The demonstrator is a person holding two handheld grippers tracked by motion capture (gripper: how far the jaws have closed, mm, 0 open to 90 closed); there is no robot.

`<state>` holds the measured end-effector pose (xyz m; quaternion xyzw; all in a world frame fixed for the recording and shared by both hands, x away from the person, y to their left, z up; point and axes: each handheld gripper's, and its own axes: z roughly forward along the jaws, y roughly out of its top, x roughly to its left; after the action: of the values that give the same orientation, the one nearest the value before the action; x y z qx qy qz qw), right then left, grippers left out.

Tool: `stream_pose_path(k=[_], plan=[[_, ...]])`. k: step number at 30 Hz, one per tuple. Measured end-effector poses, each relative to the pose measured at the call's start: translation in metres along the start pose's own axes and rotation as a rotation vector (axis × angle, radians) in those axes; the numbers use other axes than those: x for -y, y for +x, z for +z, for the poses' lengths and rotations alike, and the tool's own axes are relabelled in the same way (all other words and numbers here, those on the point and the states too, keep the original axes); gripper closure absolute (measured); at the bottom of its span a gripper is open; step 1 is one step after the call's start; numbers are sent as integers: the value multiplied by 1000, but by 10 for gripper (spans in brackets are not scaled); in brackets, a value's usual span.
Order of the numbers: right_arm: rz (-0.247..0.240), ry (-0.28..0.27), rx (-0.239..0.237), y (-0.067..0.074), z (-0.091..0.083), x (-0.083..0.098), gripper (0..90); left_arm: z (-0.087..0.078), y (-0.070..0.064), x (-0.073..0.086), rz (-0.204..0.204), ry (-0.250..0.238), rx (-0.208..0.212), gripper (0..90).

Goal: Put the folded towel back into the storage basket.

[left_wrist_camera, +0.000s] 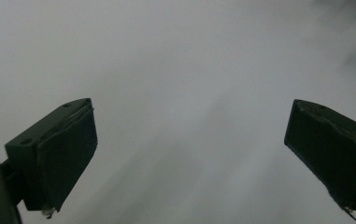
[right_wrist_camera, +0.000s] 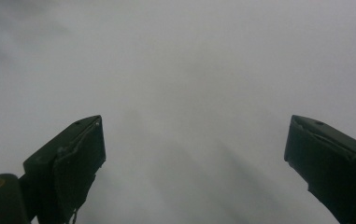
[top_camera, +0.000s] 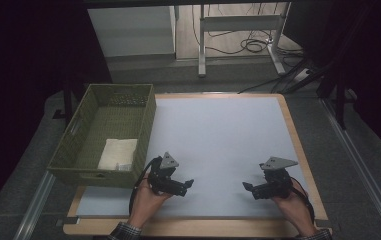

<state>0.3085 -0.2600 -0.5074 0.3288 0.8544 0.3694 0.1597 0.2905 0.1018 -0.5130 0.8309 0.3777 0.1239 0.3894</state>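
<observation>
Near the front edge of the table (top_camera: 218,130), at about seven o'clock on its pale surface, the left tongs (top_camera: 187,184) rest low in the person's left hand (top_camera: 148,199), jaws pointing toward three o'clock; at about five o'clock the right tongs (top_camera: 248,186) sit in the right hand (top_camera: 293,205), jaws pointing toward nine o'clock, so the two face each other, well apart. Both gripper views look along black jaws spread wide with nothing between them, over bare, blurred grey surface: the left tongs (left_wrist_camera: 189,154) and the right tongs (right_wrist_camera: 194,158) are both parted and hold nothing. From above, more comes into sight: a woven olive basket (top_camera: 80,132) at nine o'clock, just beside the left tongs, overhanging the table's left edge, with a folded white cloth (top_camera: 118,154) lying in its near end. No writing or label can be read on anything.
</observation>
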Motion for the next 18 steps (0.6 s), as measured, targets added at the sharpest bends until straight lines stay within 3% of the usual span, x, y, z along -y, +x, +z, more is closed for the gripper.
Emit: stream_pose_path(k=[9,18], plan=[[7,24,2,2,9,18,41,6,-4,19,-17,14,5,15],[-15,49,16,4,11,22,39,15,-7,31,5,54,-32,11]])
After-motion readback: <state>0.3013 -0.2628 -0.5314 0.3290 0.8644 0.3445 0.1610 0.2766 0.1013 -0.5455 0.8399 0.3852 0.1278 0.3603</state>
